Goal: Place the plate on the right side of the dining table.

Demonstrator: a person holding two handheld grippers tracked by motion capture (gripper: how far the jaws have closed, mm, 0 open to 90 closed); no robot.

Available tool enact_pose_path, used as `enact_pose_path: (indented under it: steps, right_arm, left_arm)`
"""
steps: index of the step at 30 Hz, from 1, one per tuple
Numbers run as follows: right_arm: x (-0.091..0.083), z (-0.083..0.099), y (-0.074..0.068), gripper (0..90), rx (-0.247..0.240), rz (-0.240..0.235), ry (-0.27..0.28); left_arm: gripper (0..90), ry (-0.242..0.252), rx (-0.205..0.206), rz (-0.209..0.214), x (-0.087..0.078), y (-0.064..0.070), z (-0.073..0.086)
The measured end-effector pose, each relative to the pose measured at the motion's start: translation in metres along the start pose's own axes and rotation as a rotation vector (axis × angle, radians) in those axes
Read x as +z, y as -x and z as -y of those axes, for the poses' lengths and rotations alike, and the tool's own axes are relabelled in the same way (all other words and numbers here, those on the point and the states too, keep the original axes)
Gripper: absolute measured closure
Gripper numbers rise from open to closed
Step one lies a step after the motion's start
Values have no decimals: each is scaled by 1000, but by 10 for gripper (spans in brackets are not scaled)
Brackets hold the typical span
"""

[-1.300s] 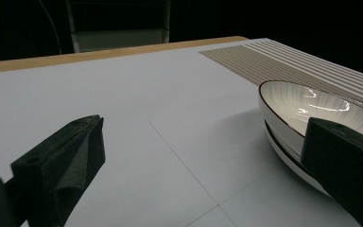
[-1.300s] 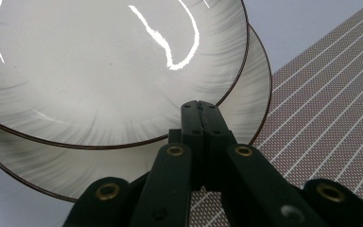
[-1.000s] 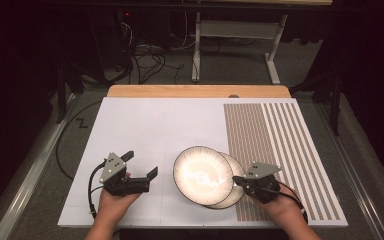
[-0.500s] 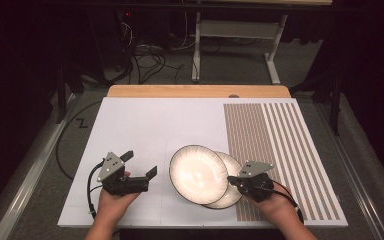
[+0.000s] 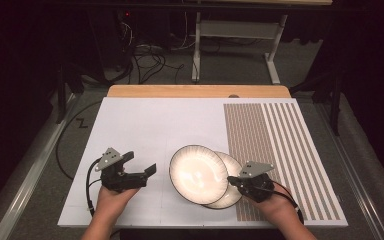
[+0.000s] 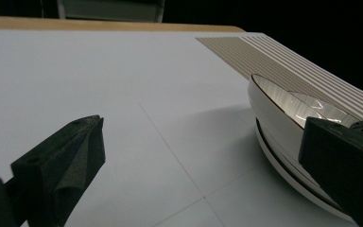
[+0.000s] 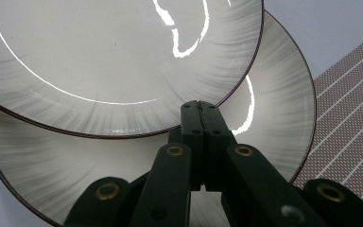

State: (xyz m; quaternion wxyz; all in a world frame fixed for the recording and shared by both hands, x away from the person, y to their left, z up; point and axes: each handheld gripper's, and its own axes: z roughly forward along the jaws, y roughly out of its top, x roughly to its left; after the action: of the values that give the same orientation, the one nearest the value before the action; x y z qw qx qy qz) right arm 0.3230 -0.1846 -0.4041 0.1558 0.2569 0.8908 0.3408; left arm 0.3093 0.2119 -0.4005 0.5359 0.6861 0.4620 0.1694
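Since the earlier frames, the upper plate (image 5: 198, 173) has slid leftward off the lower plate (image 5: 228, 192), and the right gripper (image 5: 236, 182) has shifted left with it; the left gripper (image 5: 141, 167) has kept its place. Both plates sit on the near part of the white table mat (image 5: 160, 125), right of its middle, with the lower one reaching to the edge of the brown striped panel (image 5: 275, 145). The upper plate overlaps the lower one and covers most of its left side, leaving a crescent of the lower plate showing at the near right.

In the right gripper view, the right gripper's (image 7: 201, 108) jaws are pressed together, tips meeting at the near rim of the upper plate (image 7: 118, 61), above the lower plate (image 7: 269, 113). Whether the rim is pinched between them or they merely rest against it cannot be told from this angle. The hand behind it comes in from the near right.

The left gripper lies near the left of the plates, apart from them, its jaws spread wide and pointing right toward the upper plate. In the left gripper view (image 6: 203, 165), the two black jaws frame bare mat (image 6: 123, 85), with the stacked plates just beyond the right jaw; the upper plate's (image 6: 274, 113) rim stands tilted above the lower plate (image 6: 283, 165).
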Motion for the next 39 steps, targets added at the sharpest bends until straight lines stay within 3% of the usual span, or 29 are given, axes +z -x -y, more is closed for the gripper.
enact_pose_path:
  steps: [3,5,8,9,10,12,13,14,15,21,24,28,34,39]
  right_arm:
    - [0,0,0,900,-3,-1,2]
    - [0,0,0,900,-3,0,1]
    - [0,0,0,900,-5,0,0]
    - [0,0,0,900,-6,0,0]
    - [0,0,0,900,-6,0,0]
    - [0,0,0,900,-6,1,-1]
    - [0,0,1,900,-4,1,-1]
    - [0,0,1,900,-4,1,-1]
    - [0,0,1,900,-3,0,0]
    - [1,0,1,900,-1,1,1]
    - [1,0,1,900,-2,2,-1]
    - [1,0,1,900,0,4,-3]
    - [1,0,1,900,-1,6,-2]
    - [1,0,1,900,1,8,-2]
  left_arm:
    - [20,-68,-27,5,0,-3,-3]
    - [20,-99,-75,35,1,-6,-4]
    - [20,-127,-107,62,1,-8,-5]
    - [20,-153,-146,92,2,-10,-6]
    - [20,-153,-146,92,2,-10,-6]
    - [21,-184,-183,127,3,-12,-8]
    - [21,-212,-227,150,4,-14,-9]
    - [21,-212,-227,150,4,-14,-9]
    - [21,-236,-269,176,6,-17,-10]
    - [21,-291,-316,188,10,-20,-11]
    - [21,-343,-367,212,13,-22,-11]
    - [21,-367,-393,223,16,-21,-11]
    - [22,-389,-472,260,23,-18,-12]
    - [21,-408,-500,272,27,-17,-12]
